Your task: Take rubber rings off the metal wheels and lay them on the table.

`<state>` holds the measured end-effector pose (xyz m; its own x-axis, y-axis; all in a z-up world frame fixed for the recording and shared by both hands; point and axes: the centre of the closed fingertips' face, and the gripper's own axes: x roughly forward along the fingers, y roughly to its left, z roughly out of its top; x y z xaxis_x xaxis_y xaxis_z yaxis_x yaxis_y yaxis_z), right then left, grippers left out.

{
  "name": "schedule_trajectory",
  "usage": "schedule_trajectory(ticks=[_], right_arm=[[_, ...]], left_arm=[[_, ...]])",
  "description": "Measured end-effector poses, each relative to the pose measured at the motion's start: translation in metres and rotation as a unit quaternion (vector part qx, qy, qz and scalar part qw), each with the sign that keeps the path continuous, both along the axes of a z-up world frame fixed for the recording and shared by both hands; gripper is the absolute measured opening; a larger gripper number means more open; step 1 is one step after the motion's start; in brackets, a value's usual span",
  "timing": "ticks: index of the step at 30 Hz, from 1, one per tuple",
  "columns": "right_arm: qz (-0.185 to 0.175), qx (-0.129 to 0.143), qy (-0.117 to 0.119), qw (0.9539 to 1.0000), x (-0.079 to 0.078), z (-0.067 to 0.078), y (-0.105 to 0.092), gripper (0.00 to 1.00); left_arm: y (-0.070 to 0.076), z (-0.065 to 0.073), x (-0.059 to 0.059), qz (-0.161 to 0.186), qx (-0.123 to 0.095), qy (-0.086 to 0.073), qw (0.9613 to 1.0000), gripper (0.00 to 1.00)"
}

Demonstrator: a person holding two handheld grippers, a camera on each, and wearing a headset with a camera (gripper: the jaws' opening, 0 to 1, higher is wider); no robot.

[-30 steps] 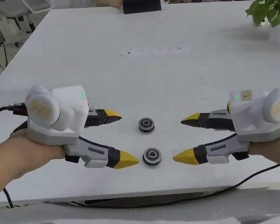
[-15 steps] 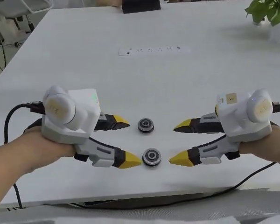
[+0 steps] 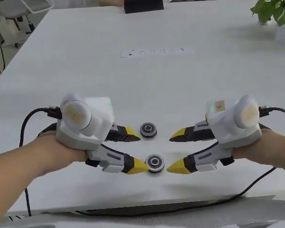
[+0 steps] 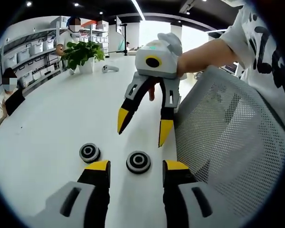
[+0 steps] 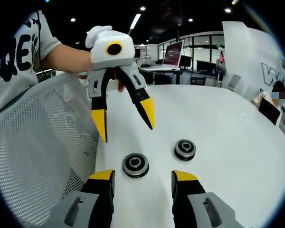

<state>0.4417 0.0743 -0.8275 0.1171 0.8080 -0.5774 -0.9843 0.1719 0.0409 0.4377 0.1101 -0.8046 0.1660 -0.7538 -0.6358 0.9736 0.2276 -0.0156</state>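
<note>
Two small metal wheels with black rubber rings lie flat on the white table. The near wheel (image 3: pixel 155 162) (image 4: pixel 138 162) (image 5: pixel 135 165) rests close to the front edge; the far wheel (image 3: pixel 148 129) (image 4: pixel 90 152) (image 5: pixel 185 149) sits a little behind it. My left gripper (image 3: pixel 135 149) (image 4: pixel 136 168) stands open just left of the wheels, its yellow tips on either side of the near wheel's line. My right gripper (image 3: pixel 175 151) (image 5: pixel 143 178) faces it from the right, also open. Neither touches a wheel.
A white power strip (image 3: pixel 156 51) lies mid-table farther back. A potted plant (image 3: pixel 272 10) stands at the far right corner. Cables (image 3: pixel 261 176) trail from both grippers over the front edge. A mesh chair back (image 4: pixel 223 137) is beside the table.
Both grippers have moved inward toward the two wheels, narrowing the gap between their tips. The wheels have stayed in place.
</note>
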Motion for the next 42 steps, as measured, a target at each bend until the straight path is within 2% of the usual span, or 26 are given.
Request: schedule_trajectory(ticks=[14, 22, 36, 42], right_arm=[[0.009, -0.003, 0.005, 0.9999, -0.002, -0.006, 0.004, 0.46], [0.008, -0.004, 0.008, 0.9999, -0.001, -0.009, 0.003, 0.46], [0.012, -0.006, 0.012, 0.9998, -0.004, -0.013, 0.005, 0.46], [0.011, -0.005, 0.011, 0.9999, -0.004, -0.013, 0.004, 0.47]], left_arm=[[-0.013, -0.017, -0.001, -0.020, 0.011, 0.016, 0.9996, 0.30], [-0.016, -0.025, 0.000, -0.016, 0.012, 0.027, 0.9994, 0.22], [-0.017, -0.034, -0.005, -0.026, 0.030, 0.020, 0.9990, 0.15], [-0.019, -0.035, -0.001, -0.017, 0.027, 0.014, 0.9994, 0.11]])
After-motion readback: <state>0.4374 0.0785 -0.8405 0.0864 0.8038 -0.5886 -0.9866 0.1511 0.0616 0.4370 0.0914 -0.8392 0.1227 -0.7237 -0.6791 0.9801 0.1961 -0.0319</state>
